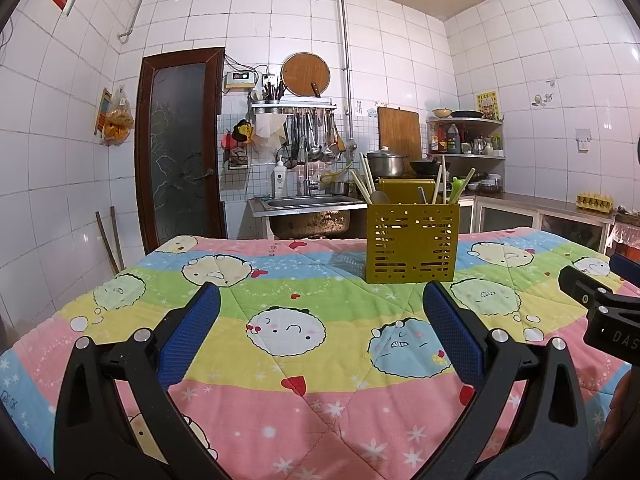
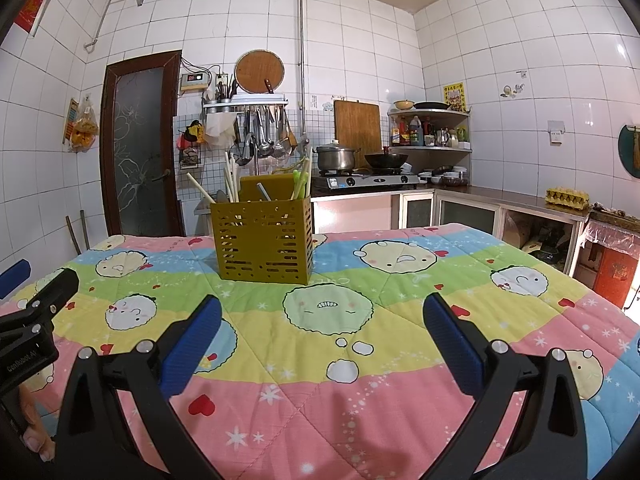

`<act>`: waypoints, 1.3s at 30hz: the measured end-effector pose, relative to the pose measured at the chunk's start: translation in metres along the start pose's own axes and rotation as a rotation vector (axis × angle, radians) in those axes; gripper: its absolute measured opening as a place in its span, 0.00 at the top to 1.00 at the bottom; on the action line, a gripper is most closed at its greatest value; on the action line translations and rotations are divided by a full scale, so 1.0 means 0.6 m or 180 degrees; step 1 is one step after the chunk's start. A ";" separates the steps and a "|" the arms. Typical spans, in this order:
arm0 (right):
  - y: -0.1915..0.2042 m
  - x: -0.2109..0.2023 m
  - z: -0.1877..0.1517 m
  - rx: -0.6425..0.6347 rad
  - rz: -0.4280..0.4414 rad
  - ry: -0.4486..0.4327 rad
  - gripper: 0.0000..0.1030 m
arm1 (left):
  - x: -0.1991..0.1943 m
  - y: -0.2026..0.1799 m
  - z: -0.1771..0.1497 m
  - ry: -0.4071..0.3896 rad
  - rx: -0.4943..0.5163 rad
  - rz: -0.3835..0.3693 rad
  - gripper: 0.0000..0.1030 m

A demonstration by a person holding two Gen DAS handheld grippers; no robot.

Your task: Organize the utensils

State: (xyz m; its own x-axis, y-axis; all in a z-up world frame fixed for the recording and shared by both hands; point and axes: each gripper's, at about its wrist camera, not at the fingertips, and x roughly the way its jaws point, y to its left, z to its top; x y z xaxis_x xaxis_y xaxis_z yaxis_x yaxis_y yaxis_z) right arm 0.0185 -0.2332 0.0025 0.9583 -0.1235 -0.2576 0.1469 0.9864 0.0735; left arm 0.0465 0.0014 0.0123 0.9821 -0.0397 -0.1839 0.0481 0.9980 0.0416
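Note:
An olive-yellow slotted utensil holder [image 1: 412, 242] stands upright on the quilt-covered table [image 1: 280, 360]; it also shows in the right wrist view [image 2: 264, 240]. Pale chopsticks [image 1: 366, 180], a spoon [image 1: 379, 197] and a green utensil [image 1: 460, 188] stick up out of it. My left gripper [image 1: 320, 300] is open and empty, low over the quilt, well short of the holder. My right gripper [image 2: 322, 312] is open and empty, to the right of the left one. Each gripper shows at the edge of the other's view.
The table carries a colourful cartoon quilt [image 2: 340, 340]. Behind it are a steel sink [image 1: 312, 208], hanging ladles [image 1: 316, 140], a stove with pot and wok [image 2: 360, 160], a counter with an egg carton [image 2: 568, 196] and a brown door [image 1: 180, 144].

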 end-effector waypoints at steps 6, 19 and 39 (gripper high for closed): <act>-0.001 0.000 0.000 0.0006 0.0001 -0.0001 0.04 | 0.000 0.002 0.002 0.0005 -0.0018 -0.0006 0.05; 0.000 0.000 0.000 0.0000 0.0000 0.0001 0.04 | 0.001 0.004 0.001 -0.0002 -0.0025 -0.0028 0.05; -0.001 0.000 0.000 0.0000 -0.0002 -0.0001 0.04 | -0.008 0.002 -0.002 -0.0072 -0.0002 -0.0033 0.05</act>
State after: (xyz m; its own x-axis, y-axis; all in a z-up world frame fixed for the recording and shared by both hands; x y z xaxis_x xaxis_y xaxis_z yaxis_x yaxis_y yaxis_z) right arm 0.0183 -0.2337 0.0026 0.9583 -0.1241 -0.2575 0.1474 0.9863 0.0734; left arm 0.0416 0.0026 0.0118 0.9855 -0.0512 -0.1620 0.0583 0.9975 0.0391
